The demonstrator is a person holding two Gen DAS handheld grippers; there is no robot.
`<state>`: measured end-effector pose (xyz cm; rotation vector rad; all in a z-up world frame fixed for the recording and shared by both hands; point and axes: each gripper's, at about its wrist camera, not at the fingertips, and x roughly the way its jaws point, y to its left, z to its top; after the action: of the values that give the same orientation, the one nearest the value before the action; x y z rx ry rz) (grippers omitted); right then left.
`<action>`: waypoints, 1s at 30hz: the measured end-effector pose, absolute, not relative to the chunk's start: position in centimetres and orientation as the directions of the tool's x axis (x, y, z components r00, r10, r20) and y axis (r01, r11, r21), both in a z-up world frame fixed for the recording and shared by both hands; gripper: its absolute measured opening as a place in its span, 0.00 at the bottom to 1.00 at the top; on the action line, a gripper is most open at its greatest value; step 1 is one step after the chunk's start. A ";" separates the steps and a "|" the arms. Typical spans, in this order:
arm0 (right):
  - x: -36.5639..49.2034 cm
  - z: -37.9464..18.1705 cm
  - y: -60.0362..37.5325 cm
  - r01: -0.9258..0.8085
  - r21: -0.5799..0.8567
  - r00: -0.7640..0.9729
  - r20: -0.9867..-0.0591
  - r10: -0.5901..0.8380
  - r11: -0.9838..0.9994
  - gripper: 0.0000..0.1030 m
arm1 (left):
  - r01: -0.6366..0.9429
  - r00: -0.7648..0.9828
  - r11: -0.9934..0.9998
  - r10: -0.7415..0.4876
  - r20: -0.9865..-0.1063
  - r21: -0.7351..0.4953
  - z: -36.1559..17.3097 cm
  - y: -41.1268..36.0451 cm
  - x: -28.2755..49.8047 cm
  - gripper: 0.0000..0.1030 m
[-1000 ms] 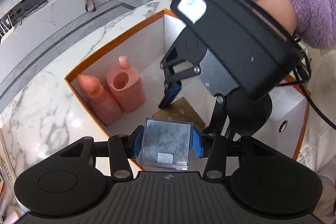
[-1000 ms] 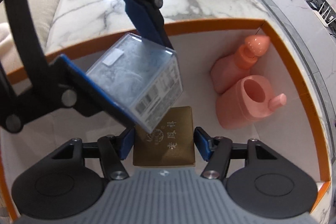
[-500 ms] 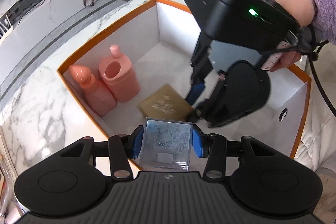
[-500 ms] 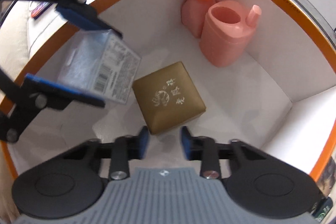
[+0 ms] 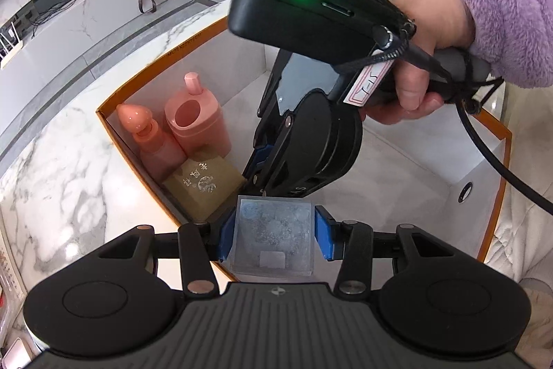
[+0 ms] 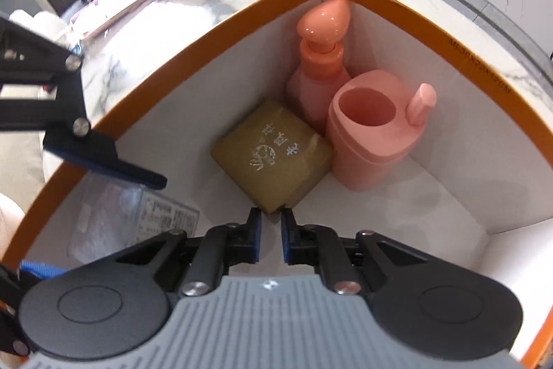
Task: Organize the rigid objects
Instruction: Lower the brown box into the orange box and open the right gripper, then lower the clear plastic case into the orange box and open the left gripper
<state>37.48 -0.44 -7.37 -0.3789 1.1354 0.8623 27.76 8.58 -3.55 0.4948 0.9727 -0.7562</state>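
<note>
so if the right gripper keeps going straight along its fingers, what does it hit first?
Probably the gold box: the right gripper, its jaws closing with nothing between them, points at the box's near corner. Whether the tips already touch it is unclear. The pink containers stand beyond.

Four rigid items at an orange-rimmed white box (image 6: 408, 19)

A gold square box (image 6: 273, 158) with silver characters lies flat at frame centre, touching a pink pump bottle (image 6: 319, 64) and a pink open-topped container (image 6: 373, 134) standing upright in the box's upper-right corner. A clear plastic case (image 5: 274, 236), frosty inside, sits low in the left wrist frame.
</note>
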 end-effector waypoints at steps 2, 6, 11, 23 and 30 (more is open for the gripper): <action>35.9 -7.4 -0.8 -0.756 0.162 0.165 -0.890 0.425 0.634 0.11 | 0.756 0.348 0.653 -0.344 -0.872 0.044 -3.5 8.6 27.9 0.52; 36.2 -7.6 -1.1 -0.747 0.170 0.168 -0.887 0.431 0.642 0.12 | 0.752 0.349 0.658 -0.345 -0.871 0.041 -3.3 8.4 27.9 0.52; 35.6 -6.6 -2.0 -0.770 0.095 0.207 -0.898 0.388 0.631 0.18 | 0.747 0.355 0.664 -0.343 -0.870 0.043 -3.3 8.2 28.0 0.52; 36.2 -7.6 -0.2 -0.731 0.027 0.318 -0.871 0.375 0.682 0.01 | 0.739 0.359 0.673 -0.347 -0.866 0.036 -3.1 8.2 27.8 0.52; 35.7 -6.1 -1.8 -0.712 -0.004 0.343 -0.874 0.343 0.702 0.05 | 0.746 0.370 0.664 -0.359 -0.857 0.044 -3.5 7.3 28.2 0.52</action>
<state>35.69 -1.79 -6.13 -0.4236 1.0040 0.7124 28.16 7.31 -3.50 0.4702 0.9490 -0.7429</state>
